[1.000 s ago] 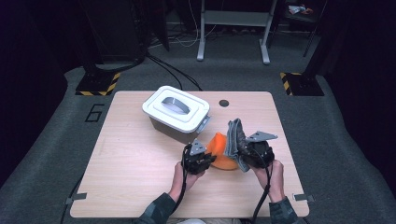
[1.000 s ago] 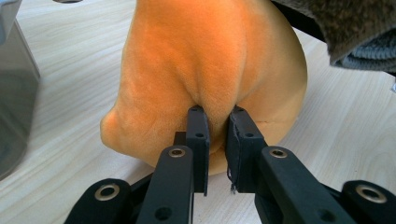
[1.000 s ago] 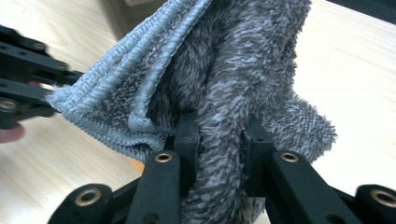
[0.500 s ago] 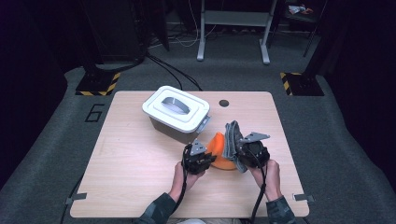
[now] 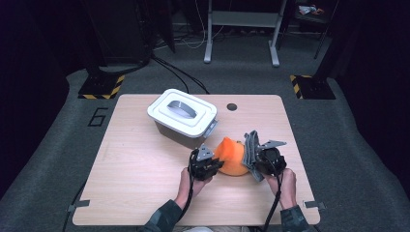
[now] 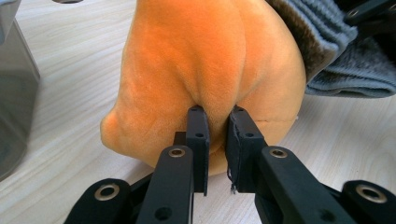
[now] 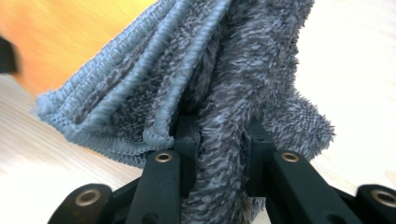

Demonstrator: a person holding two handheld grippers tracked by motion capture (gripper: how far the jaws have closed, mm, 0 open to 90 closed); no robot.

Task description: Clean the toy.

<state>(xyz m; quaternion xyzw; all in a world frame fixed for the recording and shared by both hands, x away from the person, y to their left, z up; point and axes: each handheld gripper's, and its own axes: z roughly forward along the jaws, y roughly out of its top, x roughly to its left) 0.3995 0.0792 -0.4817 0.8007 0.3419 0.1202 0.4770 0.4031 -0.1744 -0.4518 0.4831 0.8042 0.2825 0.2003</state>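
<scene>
Lowered since a second ago, the right gripper now brings its grey cloth down against the right side of the orange plush toy; the left gripper has kept its place. Left of the toy and a little behind it stands a white-lidded bin on the wooden table. At the toy's left side, the left gripper's jaws are clamped on a fold of the orange plush. The toy rests on the table between both grippers. At its right, the right gripper's jaws are closed on the bunched cloth, which stands upright and touches the toy.
</scene>
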